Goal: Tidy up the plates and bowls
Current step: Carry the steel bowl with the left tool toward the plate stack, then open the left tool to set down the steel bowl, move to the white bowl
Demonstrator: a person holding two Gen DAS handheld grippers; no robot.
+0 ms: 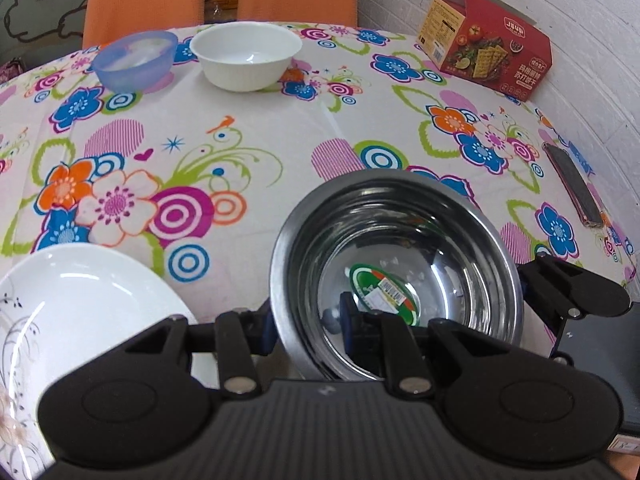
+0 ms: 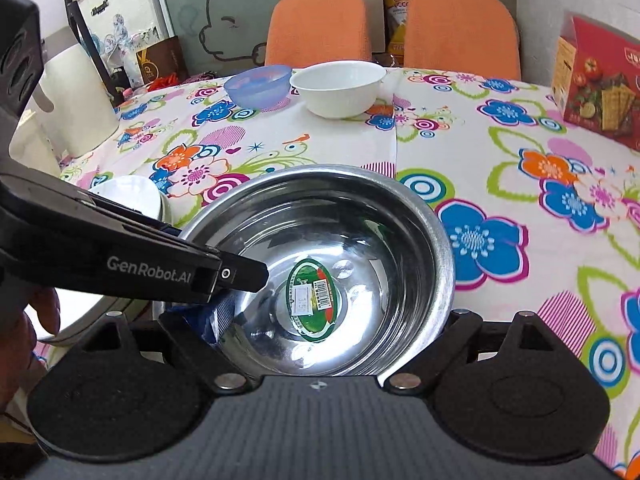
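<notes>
We pinch the steel bowl's (image 1: 400,248) rim in our left gripper (image 1: 308,320); our right gripper (image 2: 320,344) is spread. The blue bowl (image 1: 134,58), white bowl (image 1: 246,56) and plate (image 1: 80,300) remain unstacked.

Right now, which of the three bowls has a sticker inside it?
The steel bowl, nearest the cameras, with a green oval label on its bottom. The blue bowl and white bowl at the far edge have none.

Steel bowl (image 2: 320,264) fills my near view, green sticker (image 2: 314,299) in its base. Left gripper (image 2: 224,280) clamps its left rim. Blue bowl (image 2: 258,85) and white bowl (image 2: 338,90) touching at far edge.
</notes>
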